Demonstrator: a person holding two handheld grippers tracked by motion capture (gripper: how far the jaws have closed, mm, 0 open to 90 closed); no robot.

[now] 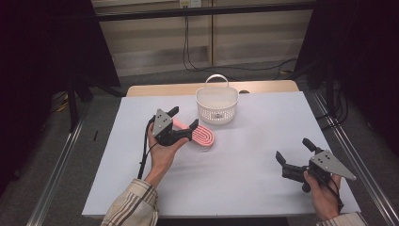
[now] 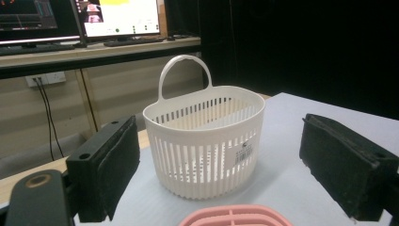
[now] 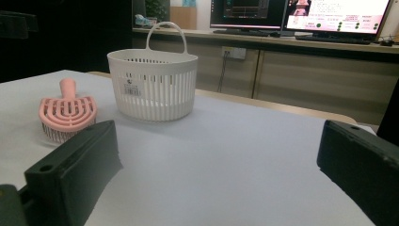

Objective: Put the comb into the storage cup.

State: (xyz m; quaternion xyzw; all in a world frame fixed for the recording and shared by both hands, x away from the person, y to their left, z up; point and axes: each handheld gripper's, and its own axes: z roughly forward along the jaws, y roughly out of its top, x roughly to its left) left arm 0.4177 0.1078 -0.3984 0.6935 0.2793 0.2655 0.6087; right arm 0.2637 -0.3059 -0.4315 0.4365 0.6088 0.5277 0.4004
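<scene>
A white slotted basket (image 1: 217,105) with an upright loop handle stands toward the far edge of the tabletop (image 1: 244,188), which is covered by a pale sheet, and everything else is easiest placed from it. Just in front of the basket and a little to its left lies a pink hairbrush (image 1: 200,134), flat on the sheet, its rounded ribbed head nearest the basket and close to its wall without touching it, its handle running away to the left. The left gripper (image 1: 183,118) sits over that handle on the side away from the basket, its jaws spread wide with one on each side of the brush; in the left gripper view the pads stand well apart, the pink head (image 2: 235,215) shows low between them with no pad pressing on it, and the basket (image 2: 205,141) rises straight ahead of the jaws, so the brush is not gripped. The right gripper (image 1: 294,150) is well apart from the basket, toward the near right corner of the tabletop, jaws also wide and with nothing between them; the right gripper view looks across bare sheet to the basket (image 3: 153,84) and, left of it, the brush (image 3: 67,115). Nothing lies between the brush and the basket. Beyond the basket, past the tabletop's far edge, cables (image 1: 188,47) hang down a pale wall, and monitors (image 3: 301,14) glow on a bench (image 3: 263,35) behind.
</scene>
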